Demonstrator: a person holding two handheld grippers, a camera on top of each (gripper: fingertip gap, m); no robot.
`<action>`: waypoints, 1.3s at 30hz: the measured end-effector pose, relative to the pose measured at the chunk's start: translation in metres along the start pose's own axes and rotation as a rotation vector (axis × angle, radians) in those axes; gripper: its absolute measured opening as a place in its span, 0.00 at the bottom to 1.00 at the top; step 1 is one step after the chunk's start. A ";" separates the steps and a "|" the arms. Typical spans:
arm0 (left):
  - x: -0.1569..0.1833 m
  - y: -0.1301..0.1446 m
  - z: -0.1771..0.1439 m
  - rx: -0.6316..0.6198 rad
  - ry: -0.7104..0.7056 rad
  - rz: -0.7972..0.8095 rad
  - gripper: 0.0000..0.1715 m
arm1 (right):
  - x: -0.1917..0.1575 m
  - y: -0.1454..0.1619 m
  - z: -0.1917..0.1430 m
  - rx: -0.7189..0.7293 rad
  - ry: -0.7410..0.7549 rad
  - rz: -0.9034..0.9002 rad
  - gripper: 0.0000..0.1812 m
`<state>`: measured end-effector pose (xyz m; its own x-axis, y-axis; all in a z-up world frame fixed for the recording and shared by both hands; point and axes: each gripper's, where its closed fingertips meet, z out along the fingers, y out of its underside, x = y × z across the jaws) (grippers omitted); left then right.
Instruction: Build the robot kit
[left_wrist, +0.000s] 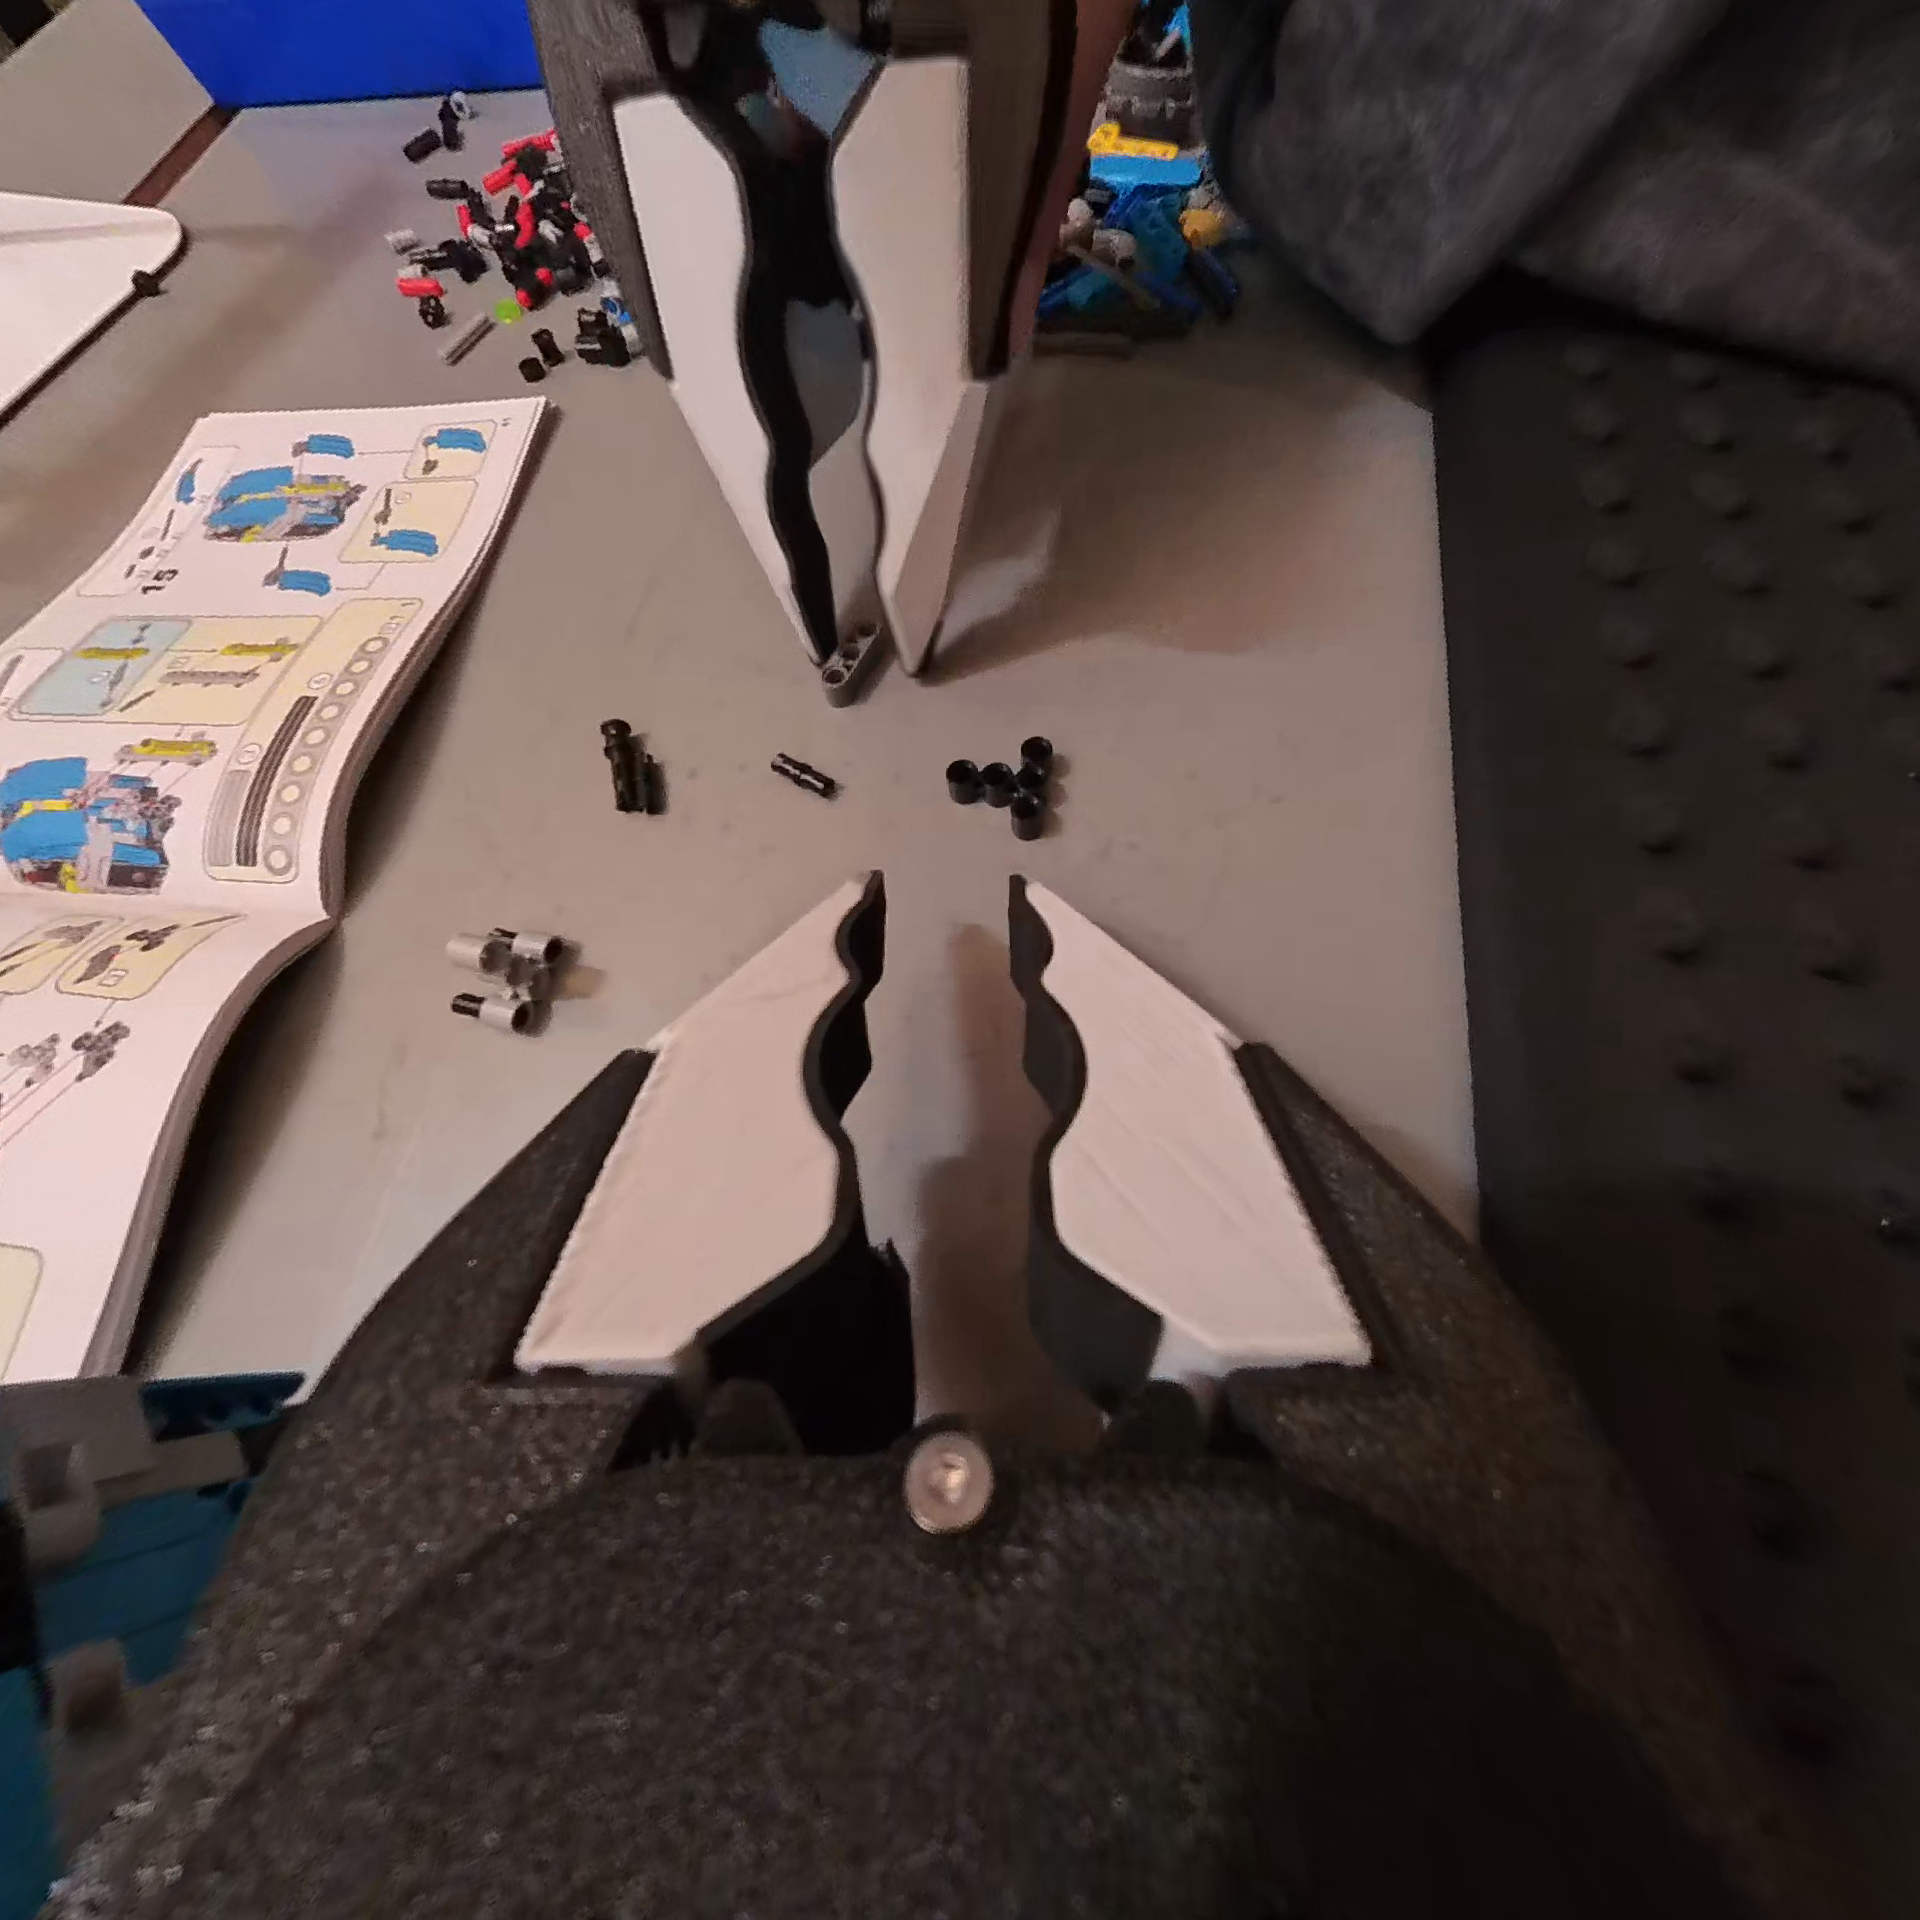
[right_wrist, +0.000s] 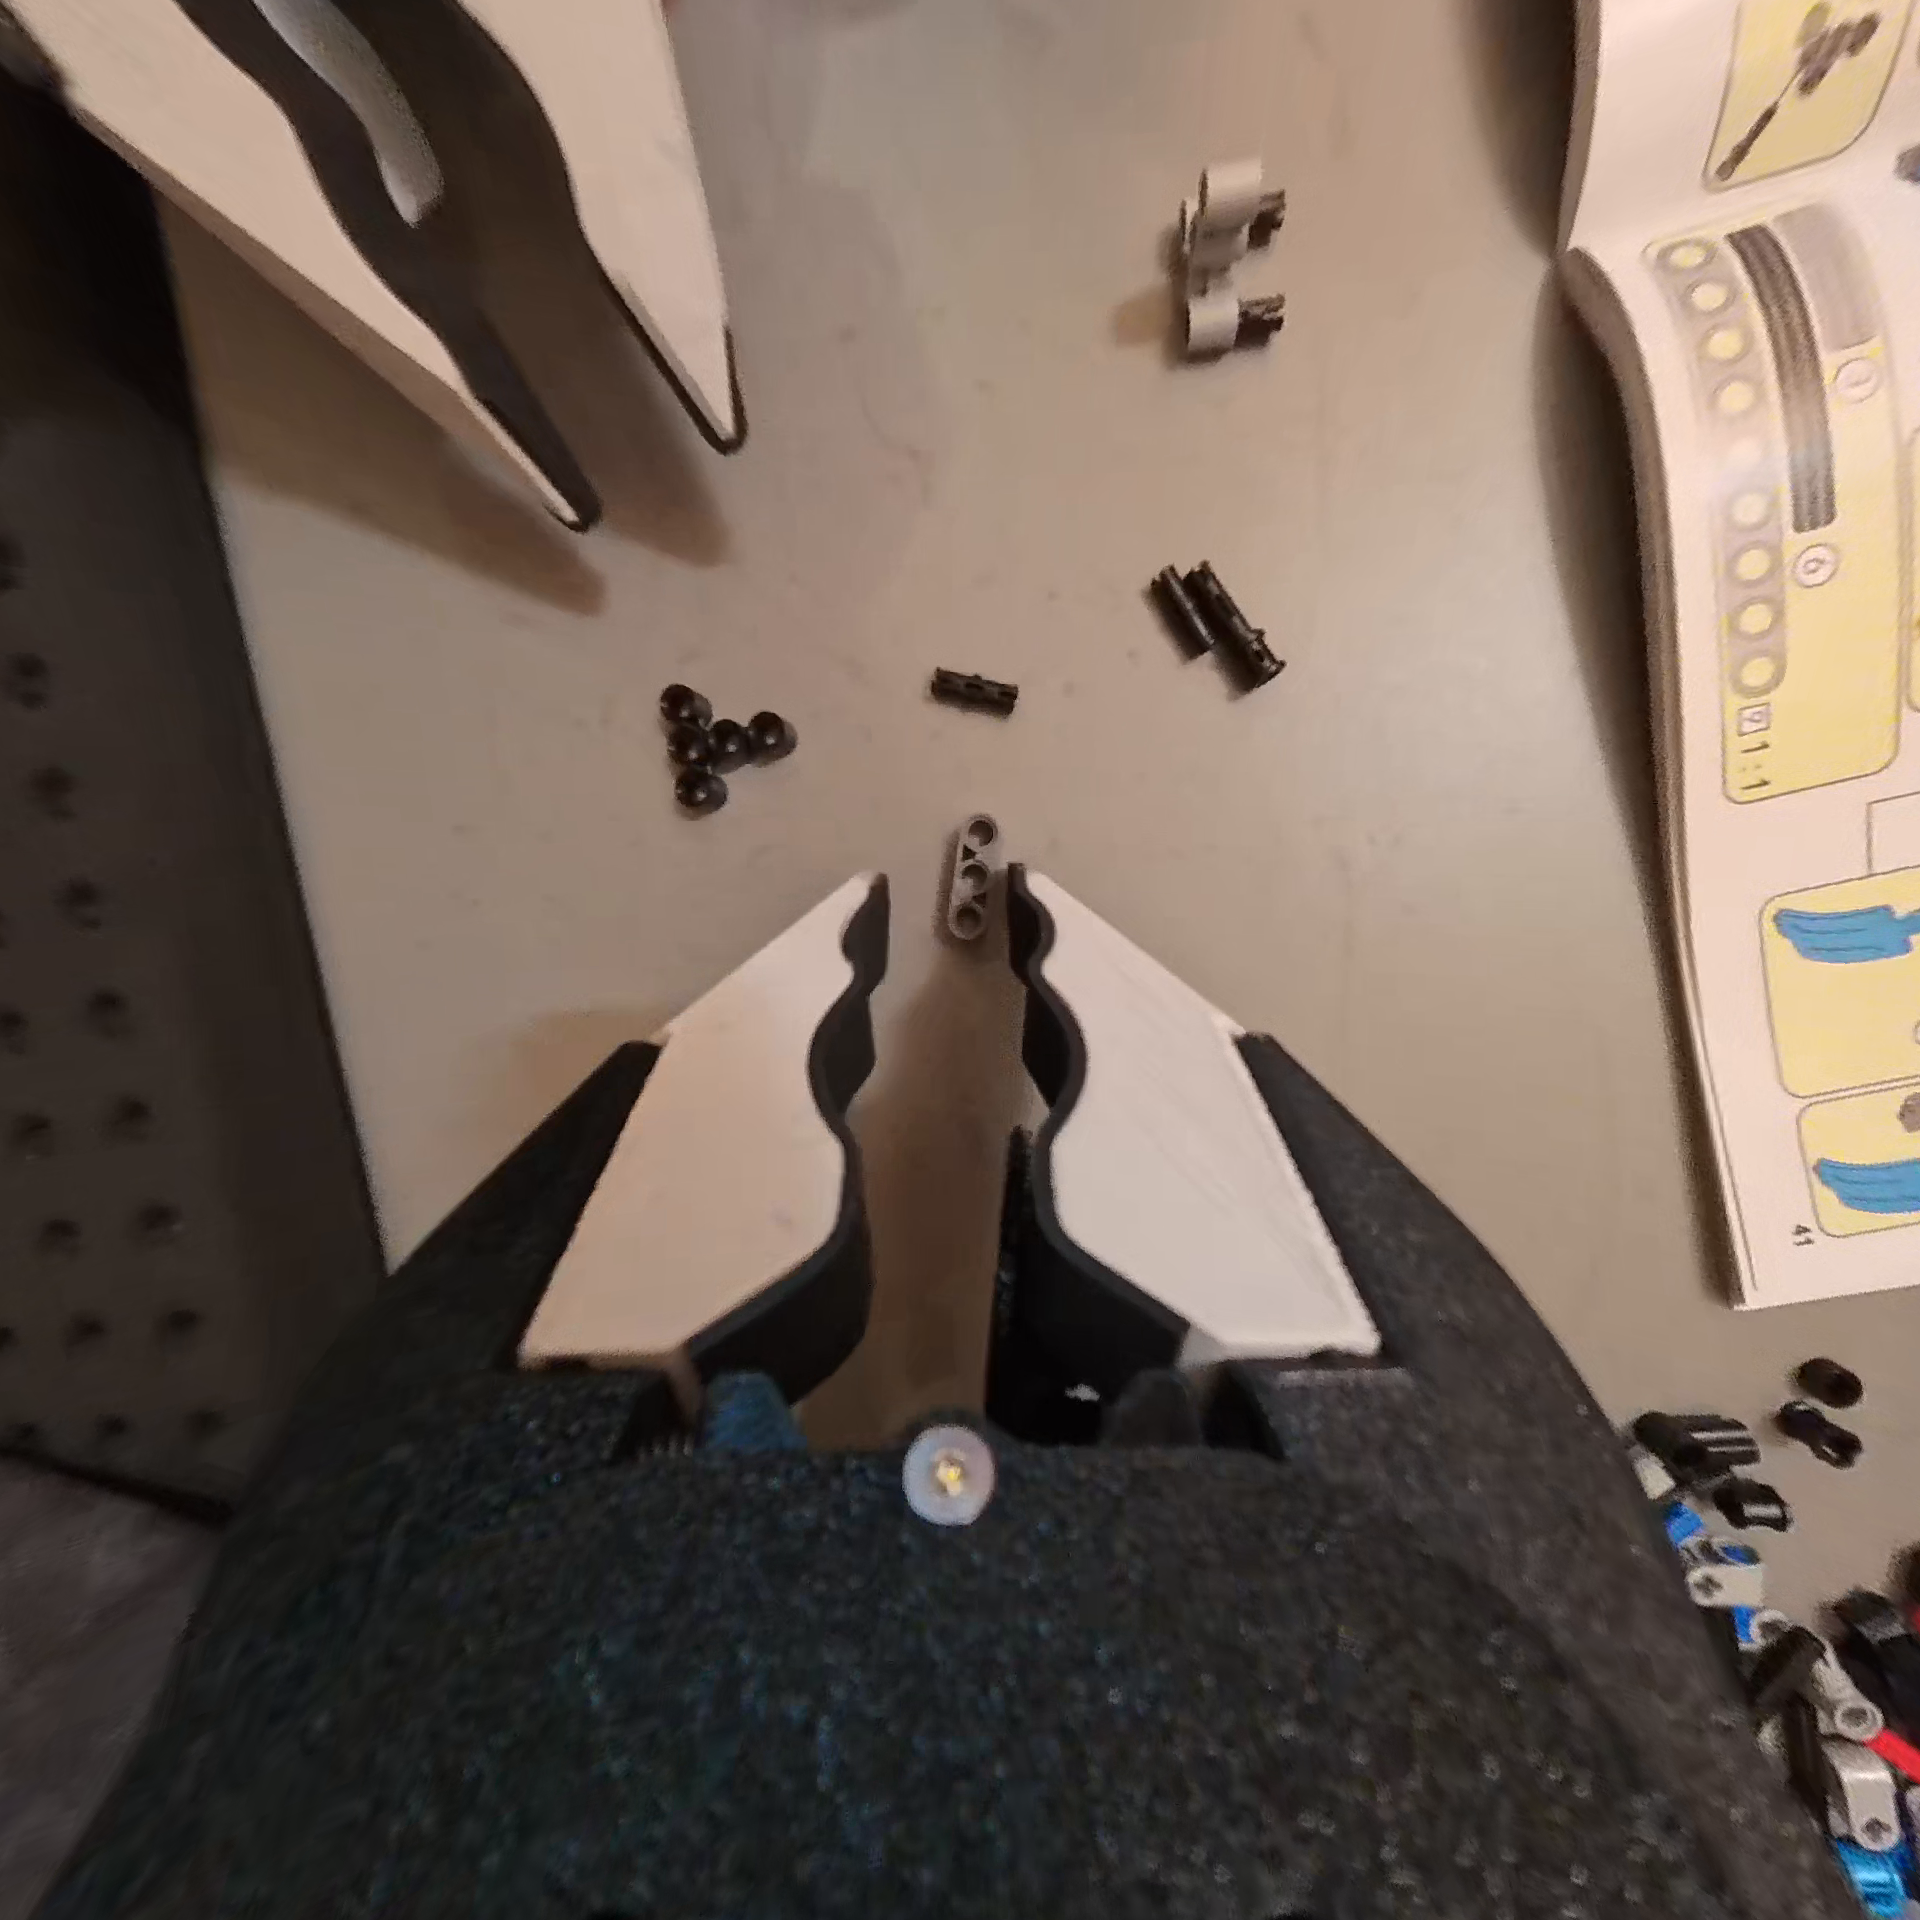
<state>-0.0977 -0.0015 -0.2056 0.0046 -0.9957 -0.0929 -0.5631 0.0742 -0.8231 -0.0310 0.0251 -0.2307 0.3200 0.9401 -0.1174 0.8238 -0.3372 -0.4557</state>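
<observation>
My left gripper (left_wrist: 947, 883) is open and empty, low over the grey table (left_wrist: 1195, 623). It also shows in the right wrist view (right_wrist: 655, 478), at the upper left. My right gripper (right_wrist: 948, 883) faces it and is open. A small grey three-hole beam (right_wrist: 974, 878) lies on the table between its tips, against the right finger and clear of the left one. In the left wrist view the right gripper (left_wrist: 873, 665) reaches down from the top with the beam (left_wrist: 854, 665) at its tips. Between the grippers lie a black pin (left_wrist: 803, 774) and a cluster of black bushes (left_wrist: 1003, 784).
An open instruction booklet (left_wrist: 260, 727) lies to the left. Beside it are two black pins (left_wrist: 634, 779) and grey connectors (left_wrist: 509, 977). Piles of red-black parts (left_wrist: 509, 239) and blue parts (left_wrist: 1143, 229) sit at the back. A dark studded mat (left_wrist: 1683, 727) borders the right.
</observation>
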 end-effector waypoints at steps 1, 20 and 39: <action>0.000 -0.001 -0.001 0.010 0.001 0.003 0.14 | 0.003 -0.001 0.000 0.001 0.016 -0.004 0.10; -0.032 -0.039 -0.031 0.317 -0.157 0.053 0.11 | -0.035 -0.092 -0.030 0.407 0.053 -0.288 0.04; -0.028 -0.046 -0.039 0.392 -0.104 0.028 0.02 | -0.037 -0.097 -0.032 0.452 0.023 -0.269 0.04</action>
<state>-0.1041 0.0208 -0.1428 0.0888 -0.9835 -0.1575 -0.2069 0.1365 -0.9688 -0.1077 0.0219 -0.1535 0.1389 0.9876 0.0733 0.5954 -0.0242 -0.8030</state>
